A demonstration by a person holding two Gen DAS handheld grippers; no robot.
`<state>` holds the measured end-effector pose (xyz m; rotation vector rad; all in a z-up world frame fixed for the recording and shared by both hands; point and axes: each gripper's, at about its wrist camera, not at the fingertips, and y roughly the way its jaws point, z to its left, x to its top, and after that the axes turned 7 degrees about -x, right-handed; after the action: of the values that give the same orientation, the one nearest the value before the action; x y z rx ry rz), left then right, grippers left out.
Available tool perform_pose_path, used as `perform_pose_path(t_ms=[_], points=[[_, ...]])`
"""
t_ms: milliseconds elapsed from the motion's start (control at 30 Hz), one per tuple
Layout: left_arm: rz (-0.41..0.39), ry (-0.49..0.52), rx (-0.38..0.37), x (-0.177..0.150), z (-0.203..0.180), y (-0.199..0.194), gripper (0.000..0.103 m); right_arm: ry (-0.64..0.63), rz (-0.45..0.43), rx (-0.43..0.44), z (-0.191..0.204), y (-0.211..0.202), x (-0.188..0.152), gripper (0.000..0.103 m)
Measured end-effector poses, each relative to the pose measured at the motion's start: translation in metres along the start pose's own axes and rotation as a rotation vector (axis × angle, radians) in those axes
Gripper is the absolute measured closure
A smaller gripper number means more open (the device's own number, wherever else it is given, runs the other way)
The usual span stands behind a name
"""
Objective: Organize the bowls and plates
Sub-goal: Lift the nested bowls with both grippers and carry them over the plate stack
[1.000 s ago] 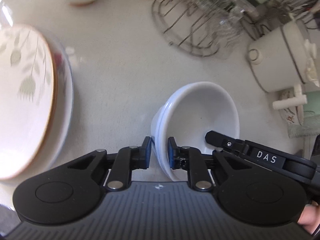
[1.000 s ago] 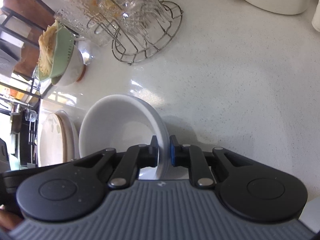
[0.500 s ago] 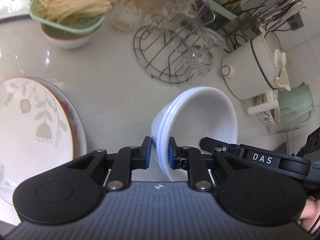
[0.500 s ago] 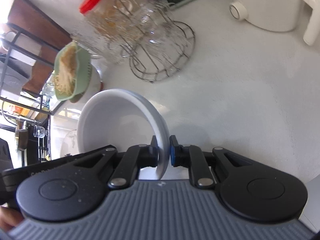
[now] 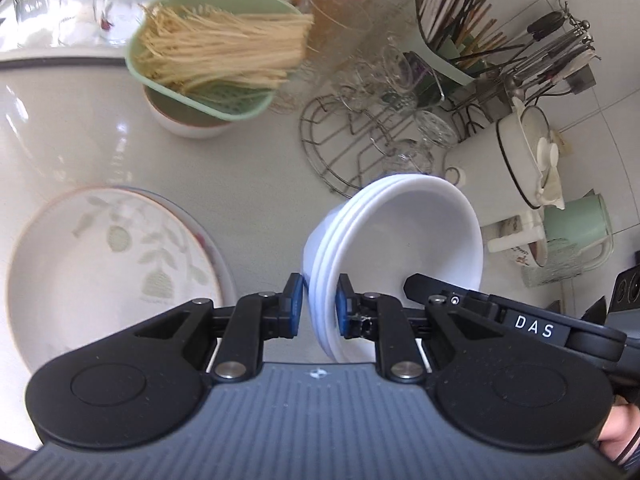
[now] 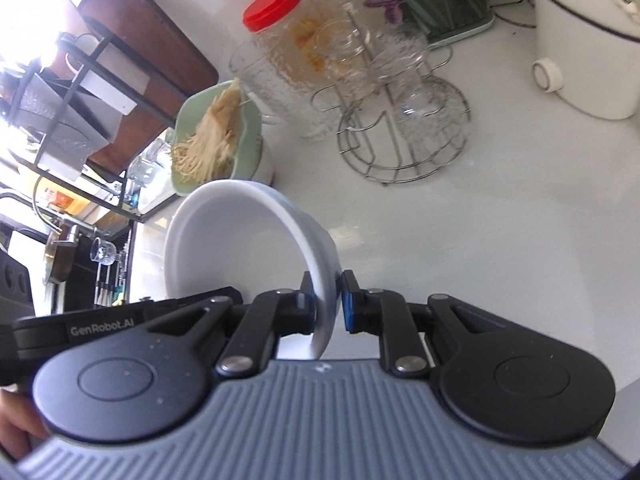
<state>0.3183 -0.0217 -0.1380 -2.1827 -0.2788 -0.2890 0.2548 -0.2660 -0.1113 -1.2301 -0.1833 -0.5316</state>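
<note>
A nested stack of white bowls (image 5: 404,236) hangs in the air above the white counter, held from both sides. My left gripper (image 5: 318,308) is shut on the stack's left rim. My right gripper (image 6: 326,304) is shut on the opposite rim of the white bowls (image 6: 236,244), and its arm (image 5: 520,322) shows at the right of the left wrist view. A stack of leaf-patterned plates (image 5: 108,268) lies on the counter at the left, below and beside the bowls.
A green colander of noodles (image 5: 216,64) sits in a bowl at the back. A wire glass rack (image 5: 360,148), a red-lidded jar (image 5: 336,4), a utensil holder (image 5: 452,52), a white pot (image 5: 520,152) and a green mug (image 5: 576,220) crowd the back right.
Both grippers have lifted the bowl stack up off the counter; the counter and rack now look farther away, and more of the back of the counter has come into view.
</note>
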Motion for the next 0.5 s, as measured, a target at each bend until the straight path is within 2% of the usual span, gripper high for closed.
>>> perform_pose_path(t_ms=[500], points=[[-0.025, -0.026, 0.056, 0.014, 0.073, -0.046, 0.083, -0.041, 0.009, 0.043, 0.075, 0.038, -0.018, 0.086]])
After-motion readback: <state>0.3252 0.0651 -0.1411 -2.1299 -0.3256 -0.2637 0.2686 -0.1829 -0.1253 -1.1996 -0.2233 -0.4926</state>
